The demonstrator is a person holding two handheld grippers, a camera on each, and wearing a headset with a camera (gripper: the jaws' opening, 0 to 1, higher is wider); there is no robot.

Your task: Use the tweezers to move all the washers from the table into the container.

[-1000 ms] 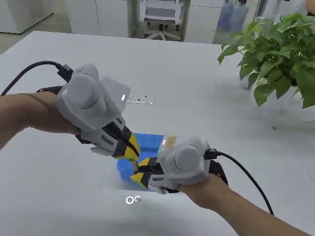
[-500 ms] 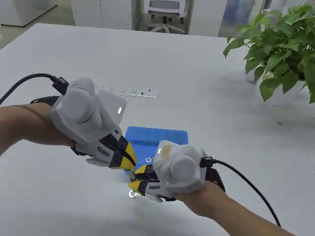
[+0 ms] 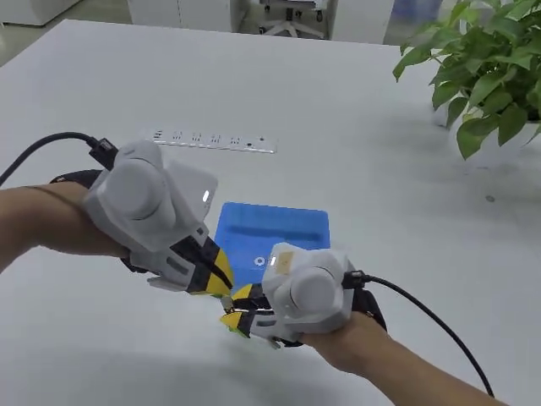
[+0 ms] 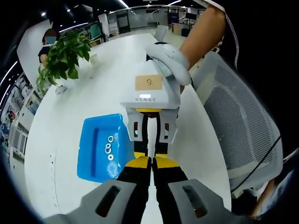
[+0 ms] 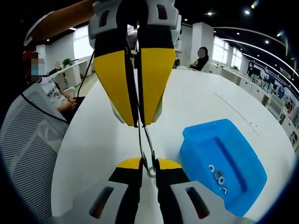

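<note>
Steel tweezers (image 5: pixel 145 140) meet a washer (image 5: pixel 151 172) in the right gripper view.

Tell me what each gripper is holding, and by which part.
The left gripper clamps the tweezers by their rear part. The right gripper flanks their tips at a washer; whether it squeezes is unclear.

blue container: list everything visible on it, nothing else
The blue container is a shallow, open-topped rectangular tray with rounded corners and a raised rim, plastic by the look. It sits flat on the white table, nearer the person than the white power strip. A few small silvery washers lie loose in a cluster on its floor. Apart from the table and the washers, nothing visibly touches it.
</note>
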